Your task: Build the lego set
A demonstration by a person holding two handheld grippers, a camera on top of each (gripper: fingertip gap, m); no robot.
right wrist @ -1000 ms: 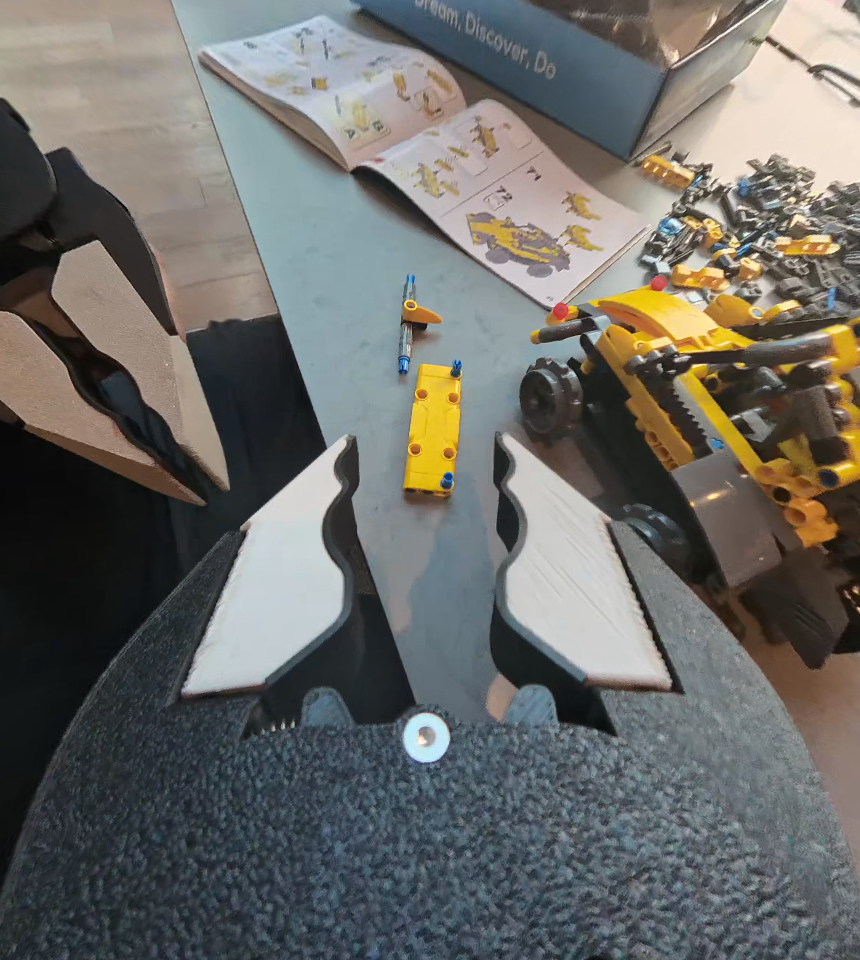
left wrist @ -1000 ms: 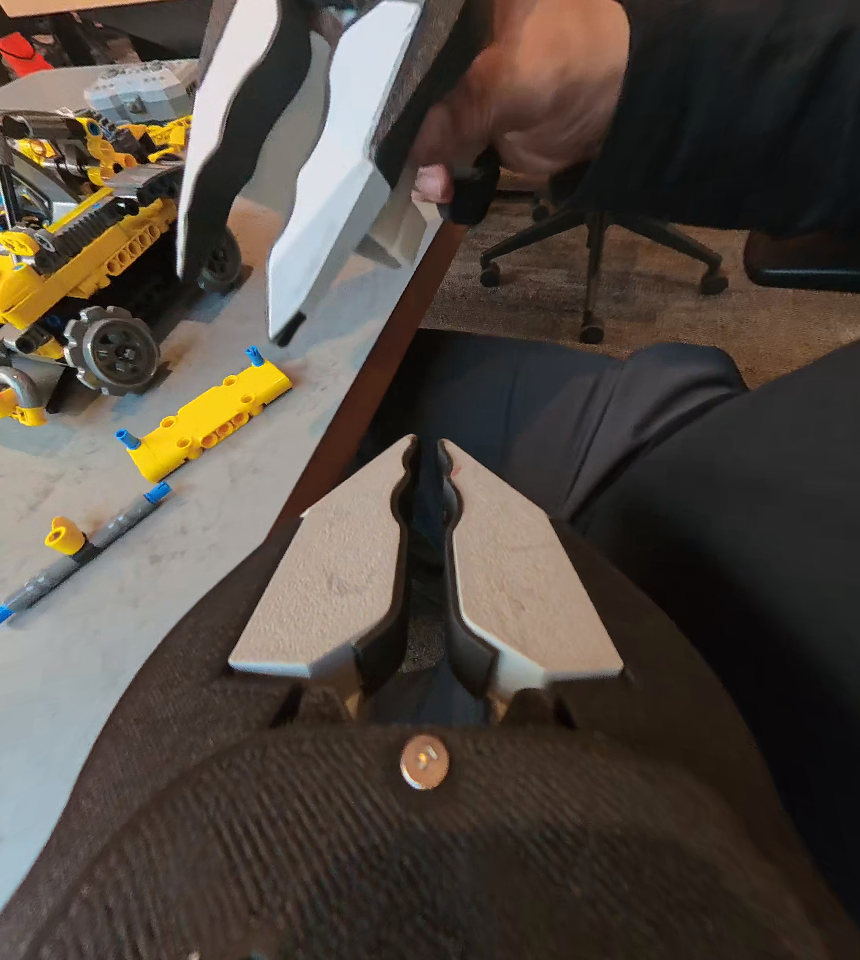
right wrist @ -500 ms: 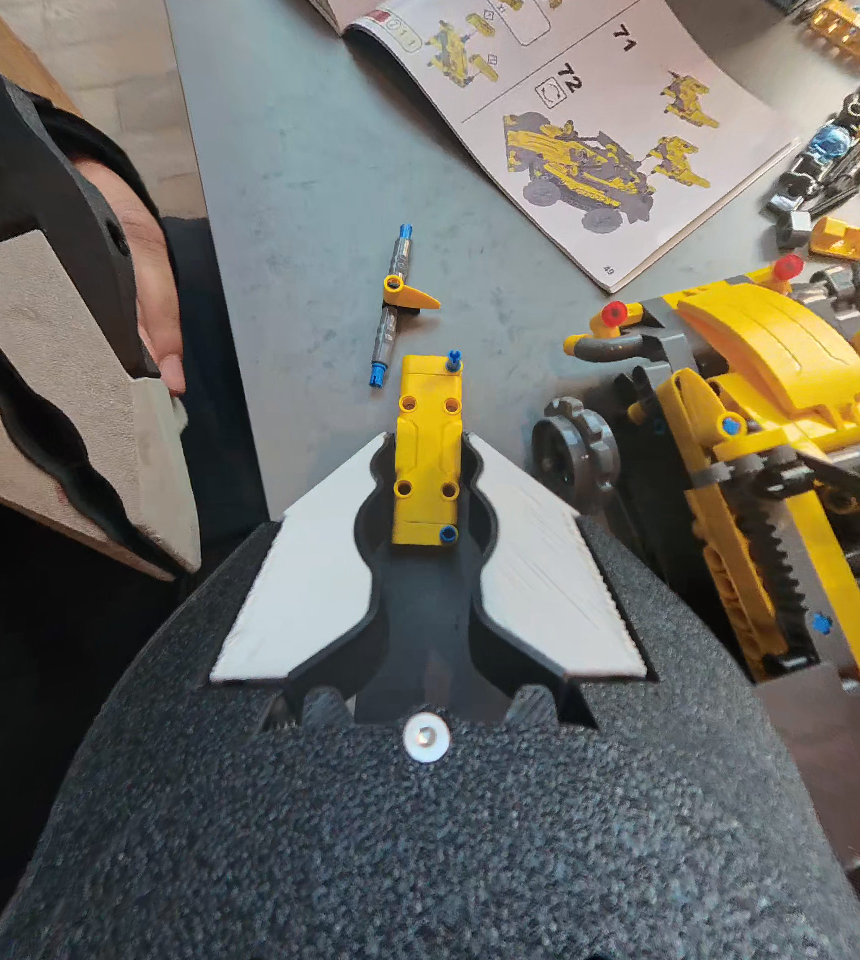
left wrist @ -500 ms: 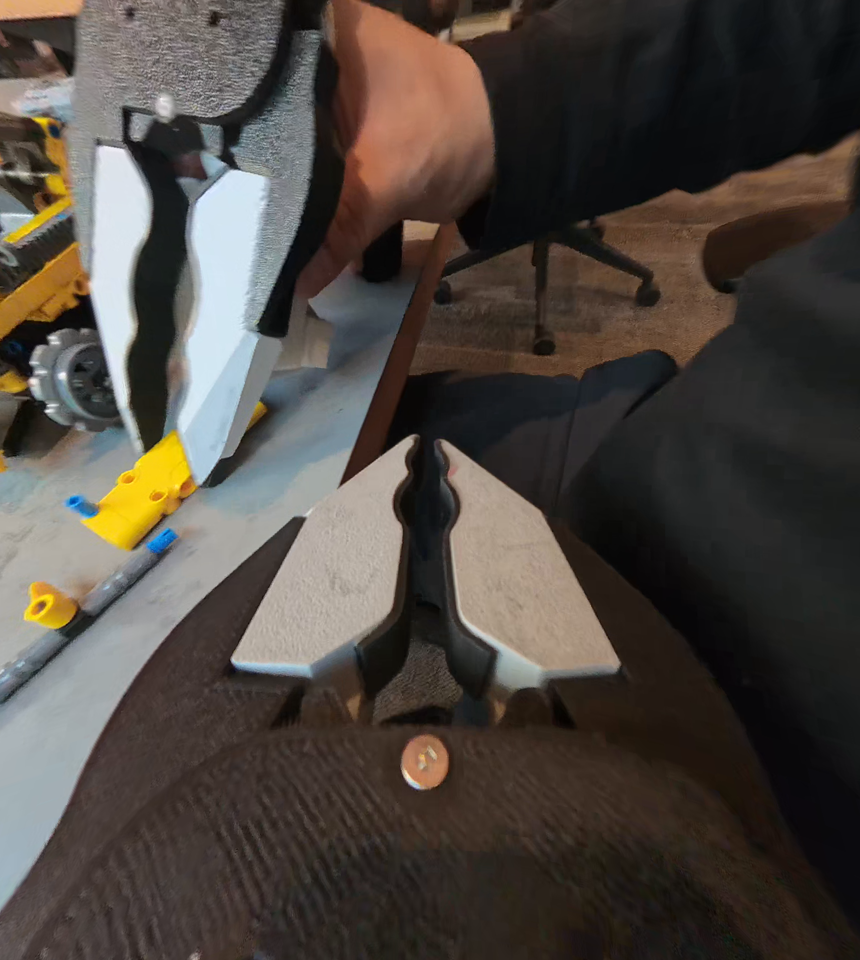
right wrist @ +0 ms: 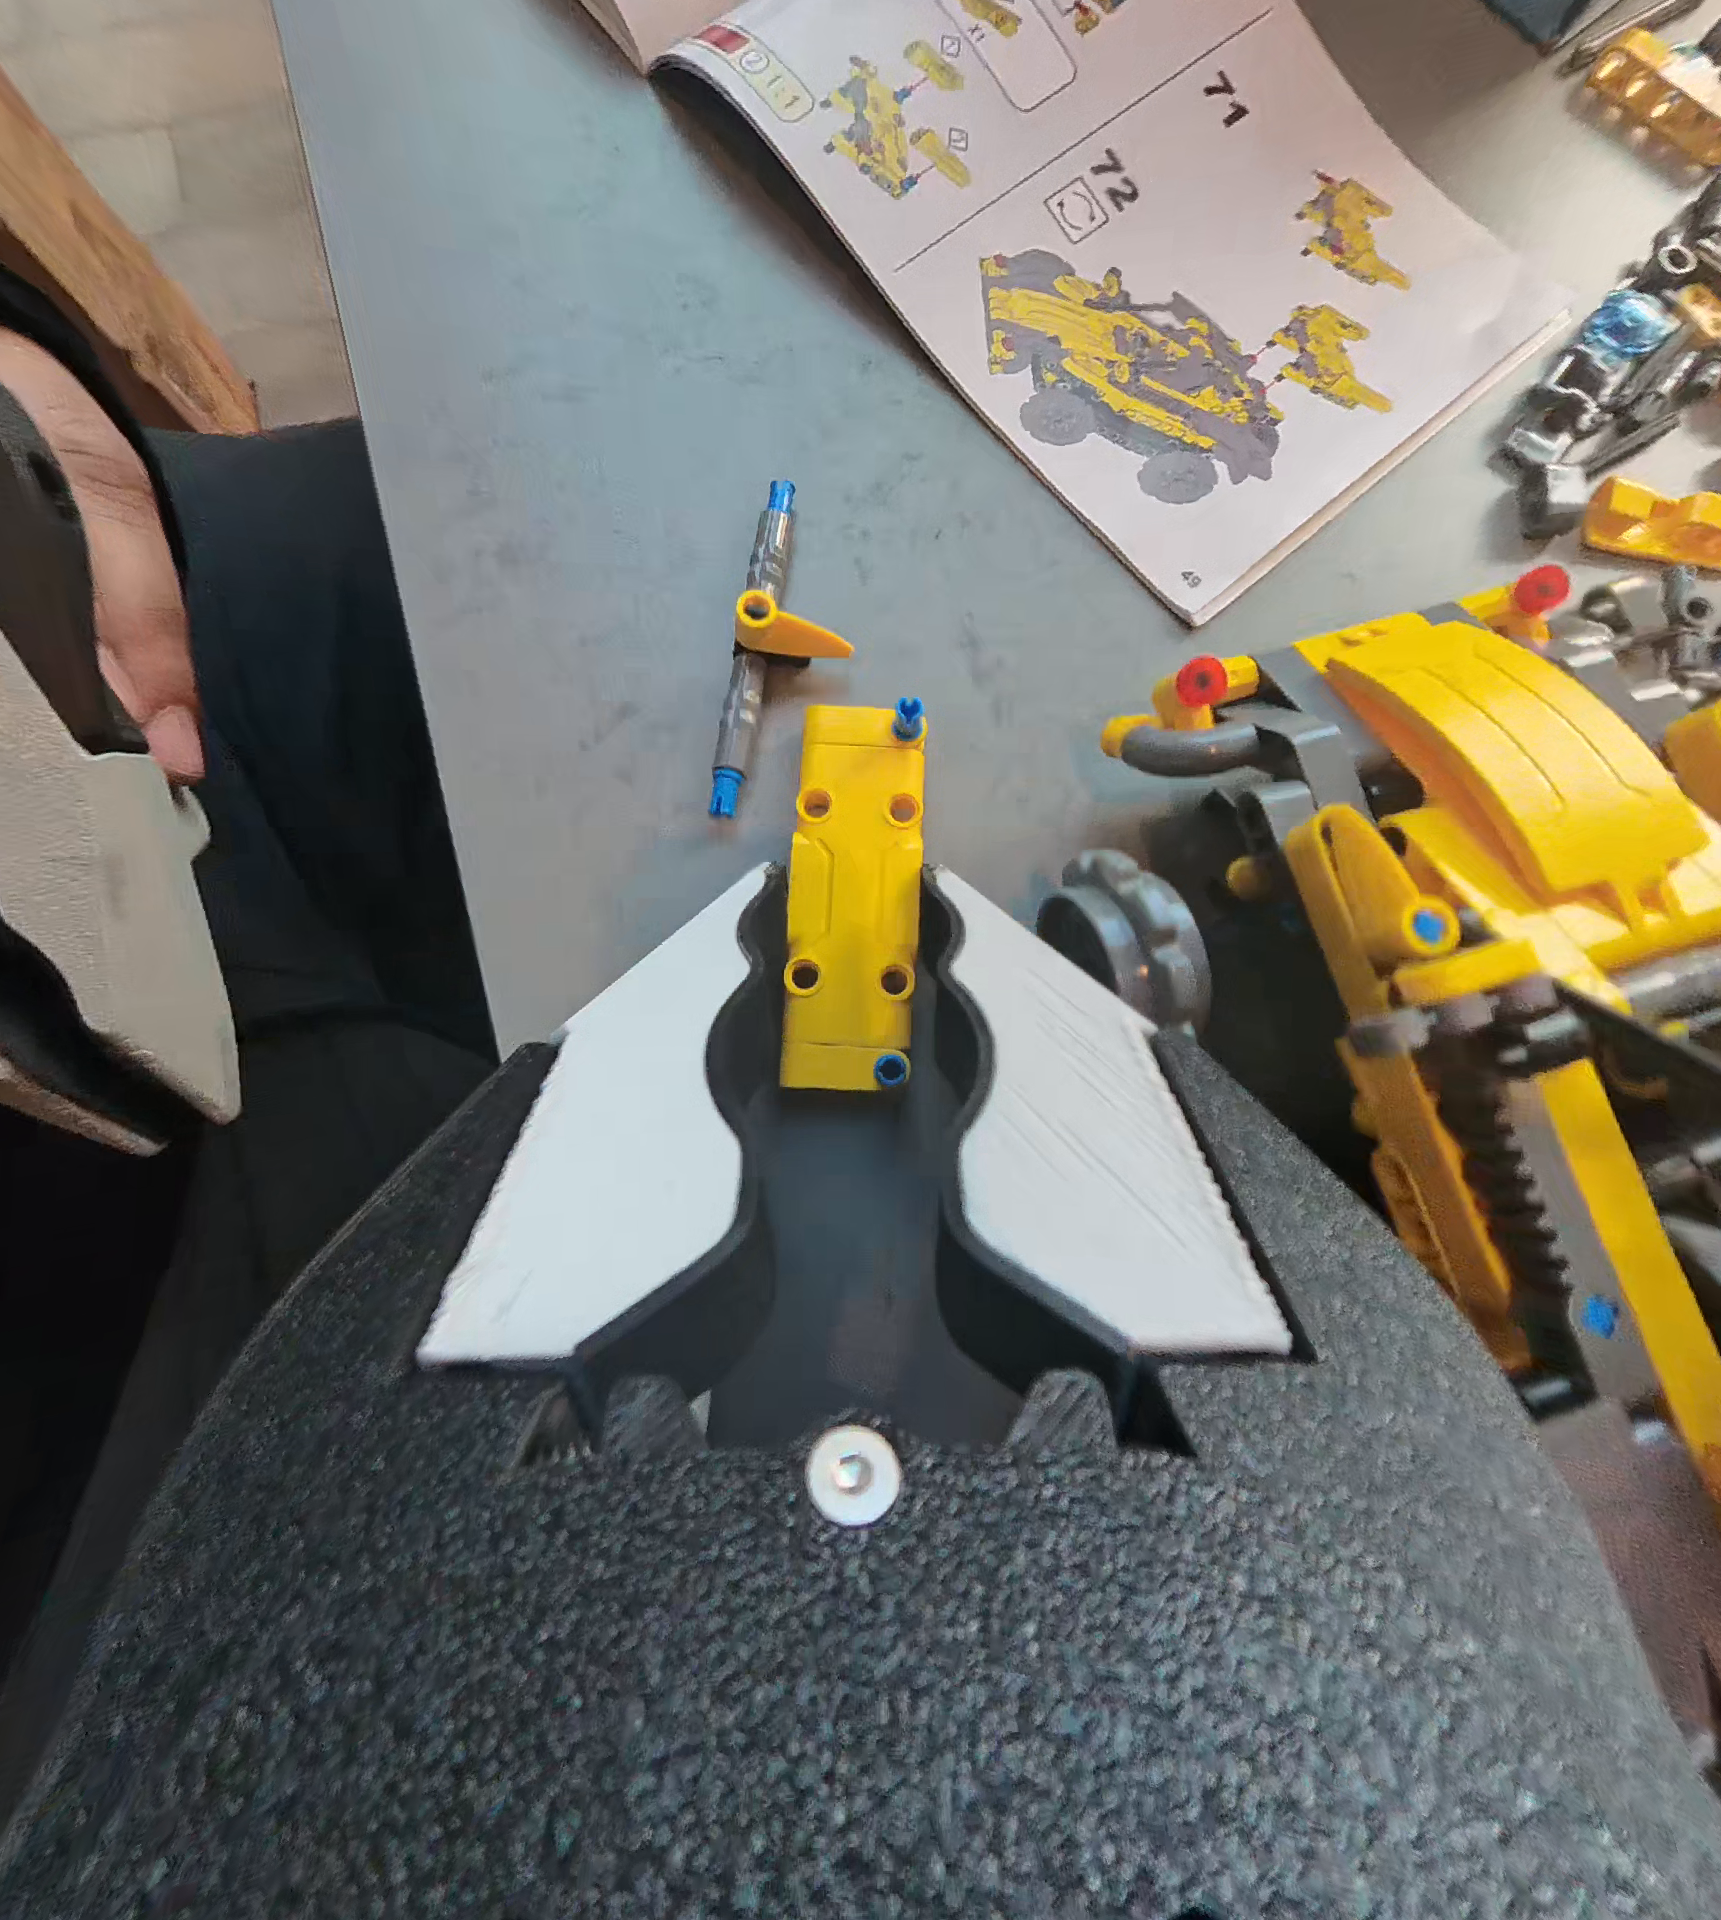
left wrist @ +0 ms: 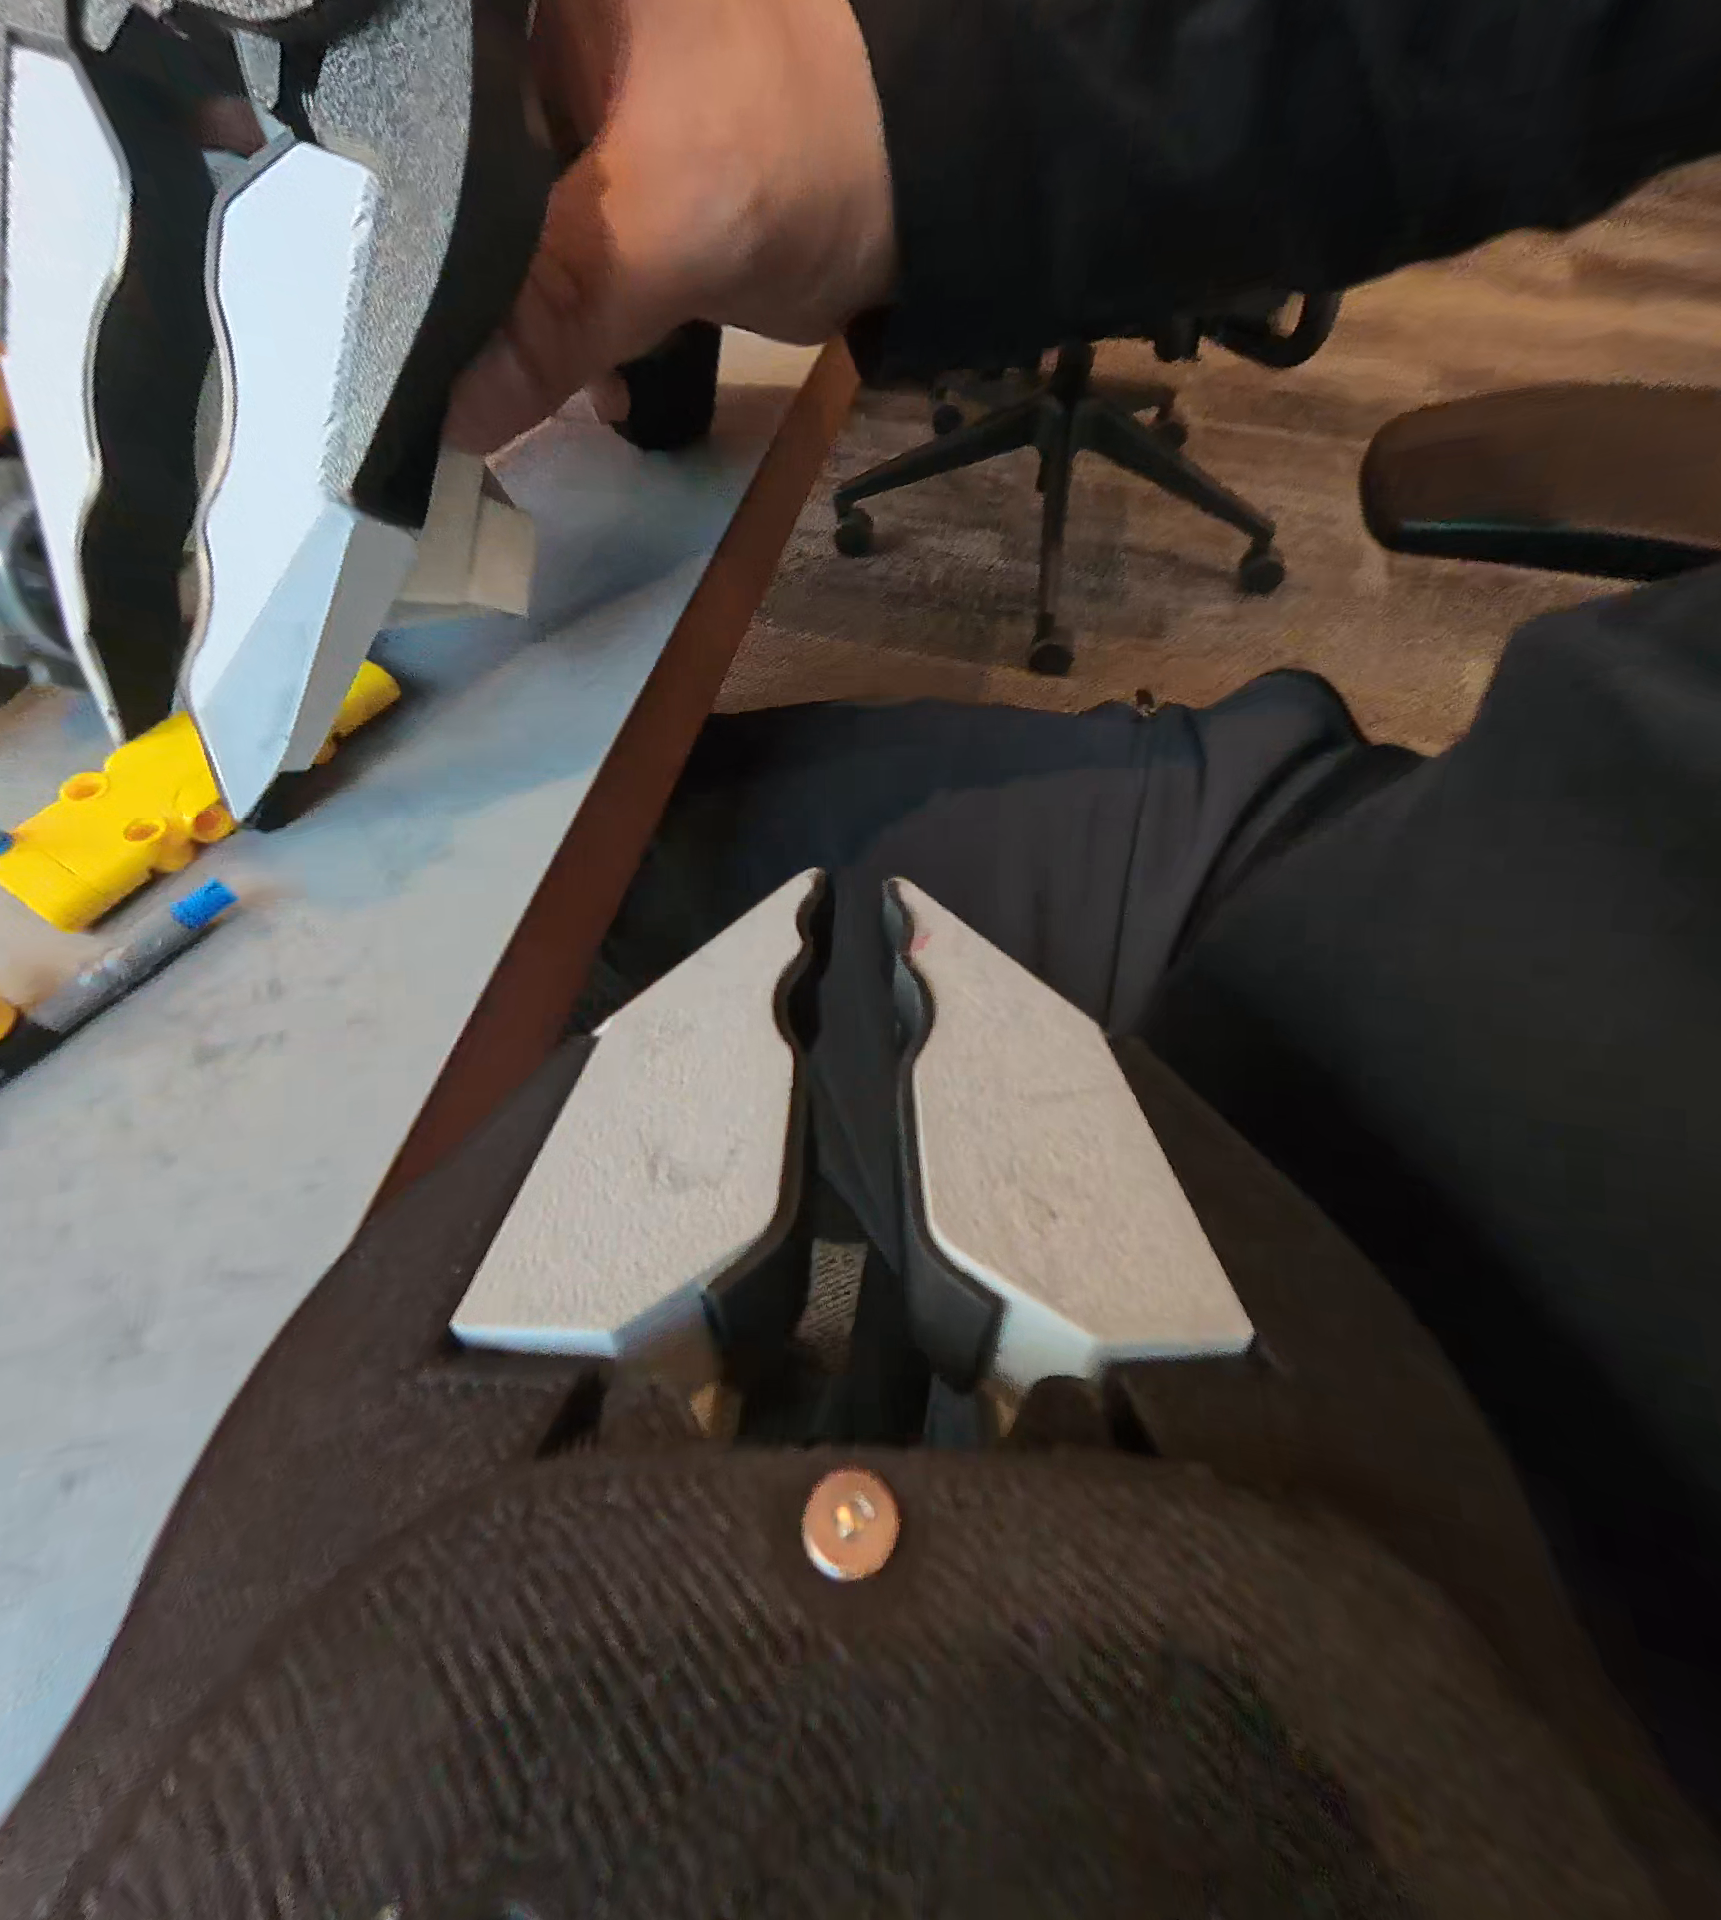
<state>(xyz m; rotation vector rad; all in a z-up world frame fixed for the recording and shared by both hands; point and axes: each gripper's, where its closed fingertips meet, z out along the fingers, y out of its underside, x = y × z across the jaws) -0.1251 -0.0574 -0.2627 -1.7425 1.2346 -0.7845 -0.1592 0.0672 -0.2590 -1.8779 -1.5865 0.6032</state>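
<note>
Gripping yellow panel [right wrist: 851,935]: right hand-held gripper [right wrist: 854,894]

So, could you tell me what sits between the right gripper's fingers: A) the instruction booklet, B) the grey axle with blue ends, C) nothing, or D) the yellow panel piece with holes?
D: the right gripper has its fingers on either side of the yellow panel piece on the table.

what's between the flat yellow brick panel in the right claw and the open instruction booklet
In the right wrist view, only bare grey tabletop lies between the flat yellow studded panel, which the right claw grips, and the open instruction booklet. The grey axle rod lies off to the side.
</note>
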